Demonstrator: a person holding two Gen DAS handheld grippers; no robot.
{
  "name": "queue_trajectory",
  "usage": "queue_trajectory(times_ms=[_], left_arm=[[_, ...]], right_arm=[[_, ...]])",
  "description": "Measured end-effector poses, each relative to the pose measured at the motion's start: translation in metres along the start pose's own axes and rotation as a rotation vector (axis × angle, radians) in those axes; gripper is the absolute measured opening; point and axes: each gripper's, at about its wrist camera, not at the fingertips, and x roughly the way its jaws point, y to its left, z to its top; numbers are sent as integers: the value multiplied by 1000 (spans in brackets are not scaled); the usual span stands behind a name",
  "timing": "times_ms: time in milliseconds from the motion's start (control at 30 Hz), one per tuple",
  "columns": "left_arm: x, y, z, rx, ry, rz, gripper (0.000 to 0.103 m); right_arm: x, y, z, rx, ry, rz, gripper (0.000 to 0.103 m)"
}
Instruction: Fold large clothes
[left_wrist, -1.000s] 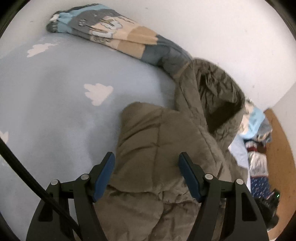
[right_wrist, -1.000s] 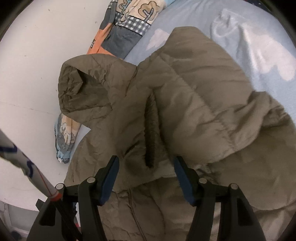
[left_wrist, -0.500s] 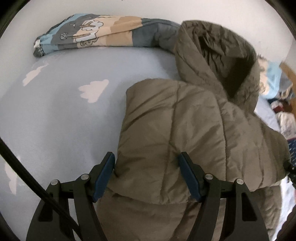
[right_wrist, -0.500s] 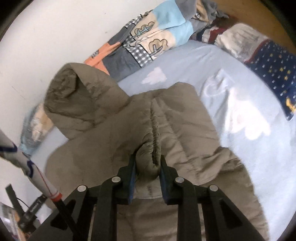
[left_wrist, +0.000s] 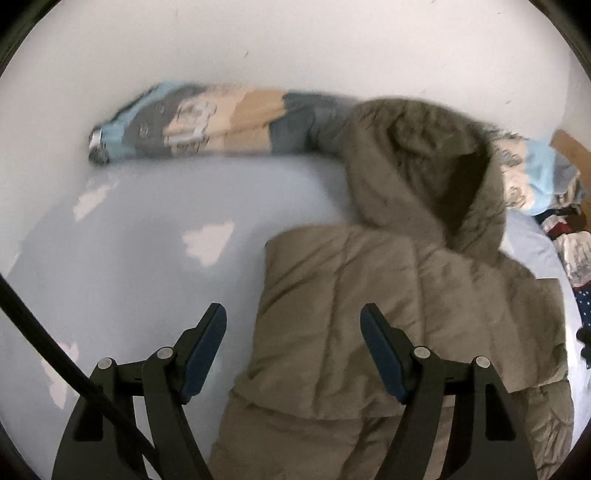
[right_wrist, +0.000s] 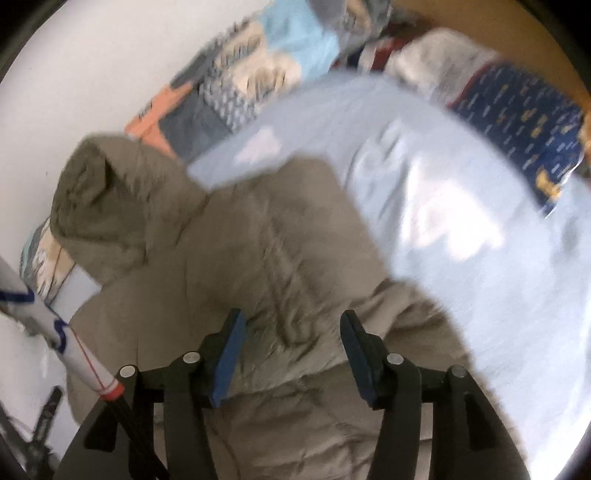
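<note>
Puffer jacket (left_wrist: 388, 295), olive, hooded, lies on cloud-print bedsheet (left_wrist: 129, 258), one side folded inward. Right gripper (right_wrist: 291, 350) opening, nothing pinched; left gripper (left_wrist: 293, 350) opening, empty. Judged mid-fold: next, take the hem or hood (left_wrist: 424, 158) and fold over.

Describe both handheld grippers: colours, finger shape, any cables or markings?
The left gripper and right gripper have black angular frames, silver pivot screws and blue pads. A black cable runs by the left; a white, blue-marked, red-banded tube by the right.
</note>
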Motion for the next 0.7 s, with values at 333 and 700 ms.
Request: queue_trajectory(times_ms=[333,700], left_arm=[[23,-54,-24,221,85,-25,74],[53,-49,-34,212,192,-29,81]], right_arm=[[9,65,-24,-240,-16,136,58],[57,60,-35,-259,128,46,56]])
